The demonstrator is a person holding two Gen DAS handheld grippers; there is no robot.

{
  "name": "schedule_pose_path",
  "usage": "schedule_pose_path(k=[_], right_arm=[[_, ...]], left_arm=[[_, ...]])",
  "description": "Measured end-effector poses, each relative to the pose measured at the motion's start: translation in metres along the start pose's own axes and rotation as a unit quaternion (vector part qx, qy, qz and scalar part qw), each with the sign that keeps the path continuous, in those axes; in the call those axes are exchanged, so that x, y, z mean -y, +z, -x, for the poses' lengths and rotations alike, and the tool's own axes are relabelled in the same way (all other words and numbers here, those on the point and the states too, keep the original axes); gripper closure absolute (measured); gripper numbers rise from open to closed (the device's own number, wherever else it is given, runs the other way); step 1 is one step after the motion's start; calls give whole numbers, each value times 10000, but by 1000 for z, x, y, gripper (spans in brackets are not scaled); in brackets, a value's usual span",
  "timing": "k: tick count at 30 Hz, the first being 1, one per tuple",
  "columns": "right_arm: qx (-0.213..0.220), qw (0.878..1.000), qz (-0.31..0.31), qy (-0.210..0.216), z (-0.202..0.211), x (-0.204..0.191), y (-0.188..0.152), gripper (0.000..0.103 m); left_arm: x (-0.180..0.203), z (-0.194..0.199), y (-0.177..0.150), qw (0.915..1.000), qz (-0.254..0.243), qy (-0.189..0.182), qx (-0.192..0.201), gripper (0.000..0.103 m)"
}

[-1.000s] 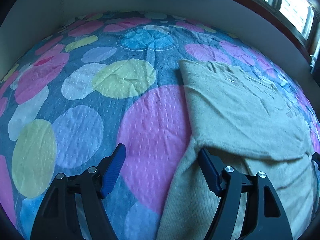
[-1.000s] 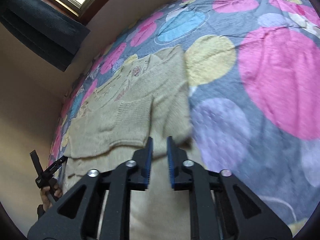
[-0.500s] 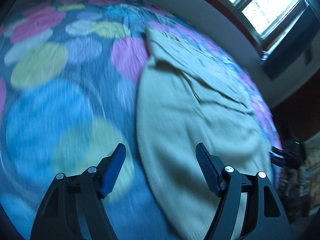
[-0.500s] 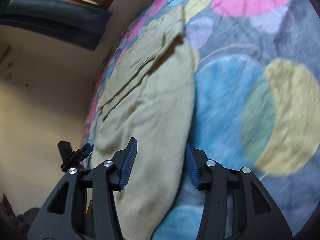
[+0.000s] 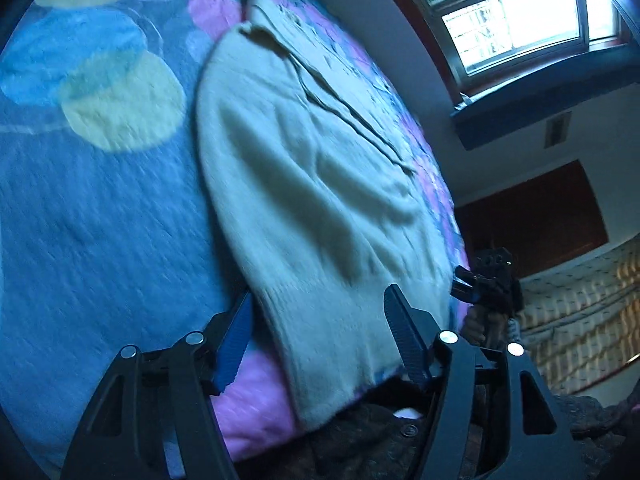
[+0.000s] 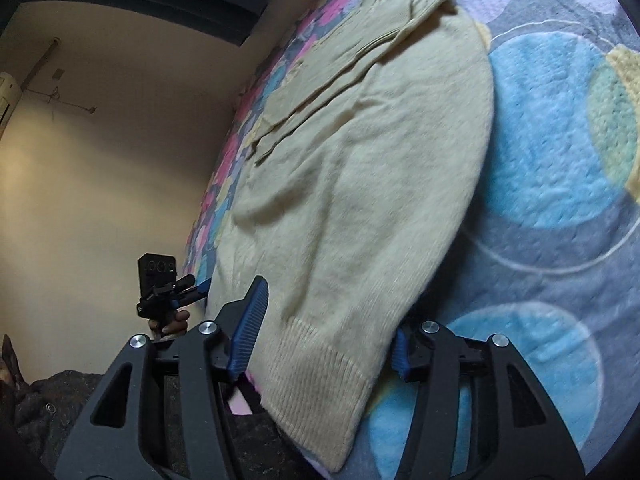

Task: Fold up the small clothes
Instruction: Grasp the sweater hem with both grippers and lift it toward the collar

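**Both claws straddle the sweater's hem at the bed's near edge**

A cream knit sweater [image 6: 360, 184] lies flat on a bed, over a bedspread [image 6: 560, 160] printed with large pink, blue and yellow circles. Its collar end points toward 12 o'clock in both wrist views, and its ribbed hem [image 6: 320, 376] reaches the near edge of the bed at 6 o'clock, where it droops slightly past the edge. One sleeve is folded across the upper body, leaving layered edges running diagonally near the collar.

The left claw [image 5: 316, 332] has its jaws apart and is closing. The hem's corner lies between the blue pads, with one pad at 7 o'clock of the fabric and the other at 5 o'clock, over the cloth; the pads are not pressing on it. In this view, the right claw appears small at 3 o'clock, just off the sweater's far side, with a hand [image 5: 480, 324] gripping its handle.

The right claw [image 6: 326, 328] also stands apart, and its jaws are opening. The ribbed hem runs between its pads, neither of which clamps the knit. From here the left claw shows at 9 o'clock, beside the sweater's opposite edge.

A window [image 5: 516, 12] glows at 1 o'clock in the left view.
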State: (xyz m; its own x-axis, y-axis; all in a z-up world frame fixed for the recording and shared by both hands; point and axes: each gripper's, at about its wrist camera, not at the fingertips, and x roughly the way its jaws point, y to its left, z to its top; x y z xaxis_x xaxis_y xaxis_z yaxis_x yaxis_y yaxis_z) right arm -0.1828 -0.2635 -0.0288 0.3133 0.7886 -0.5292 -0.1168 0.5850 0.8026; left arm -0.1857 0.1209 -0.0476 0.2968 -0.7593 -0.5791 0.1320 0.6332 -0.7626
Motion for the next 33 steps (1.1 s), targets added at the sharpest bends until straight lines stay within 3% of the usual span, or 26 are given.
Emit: schedule_pose_path(k=[7,12,14,17,19,20,22,27,33], right_arm=[[-248,9986,32,476,-10,-9,-16,50],[-378,9978,94,544,-16,-19,-27,50],[-411,9976,117,546,-13,-20,-31,52],[-506,9979,238,320,-17,-27,-39,66],[-575,9977,364,-1,-20,-31,-43,98],[-638,9971,411,-82,-22,-33,-45,98],[-495,9979,408,55,-15,-38,-47,99],[329,9946,616,773,31,-67,-27,99],[982,9863,819,1042,49,-86,40,99]], left_arm=[[15,-18,2,9999,-153,-46,-41,39],[12,-22,-2,9996,-224,140,-121,65],[8,-20,-3,9994,-209,245,-121,80],[4,-20,-2,9991,-156,377,-99,96],[6,-18,-3,9992,-171,354,-50,98],[9,-16,-2,9991,-223,363,9,98],[15,-4,-1,9990,-273,321,178,98],[48,36,28,9943,-634,44,855,98],[76,42,98,9856,-965,-343,1343,98]])
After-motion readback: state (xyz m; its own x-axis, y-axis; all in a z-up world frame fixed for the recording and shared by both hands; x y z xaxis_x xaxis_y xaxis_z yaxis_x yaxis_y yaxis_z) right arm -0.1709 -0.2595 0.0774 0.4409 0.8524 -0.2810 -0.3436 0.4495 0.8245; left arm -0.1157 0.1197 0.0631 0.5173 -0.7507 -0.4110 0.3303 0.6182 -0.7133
